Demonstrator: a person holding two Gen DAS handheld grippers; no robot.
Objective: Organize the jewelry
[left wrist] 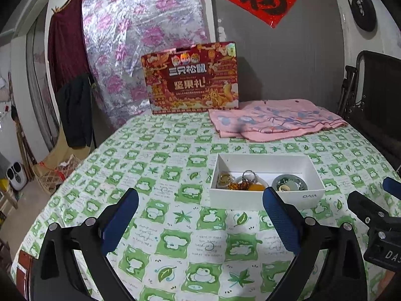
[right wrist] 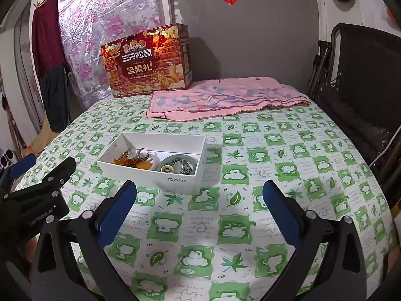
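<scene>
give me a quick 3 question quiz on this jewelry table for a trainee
1. True or false: the left gripper is shut on a ring.
2. Where is the jewelry? A) in the white box B) on the pink cloth C) on the red gift box
3. Fill in: the right gripper has its fingers ____.

Key: 1 false, both grippers are open and hold nothing. 2 A. 3 open.
</scene>
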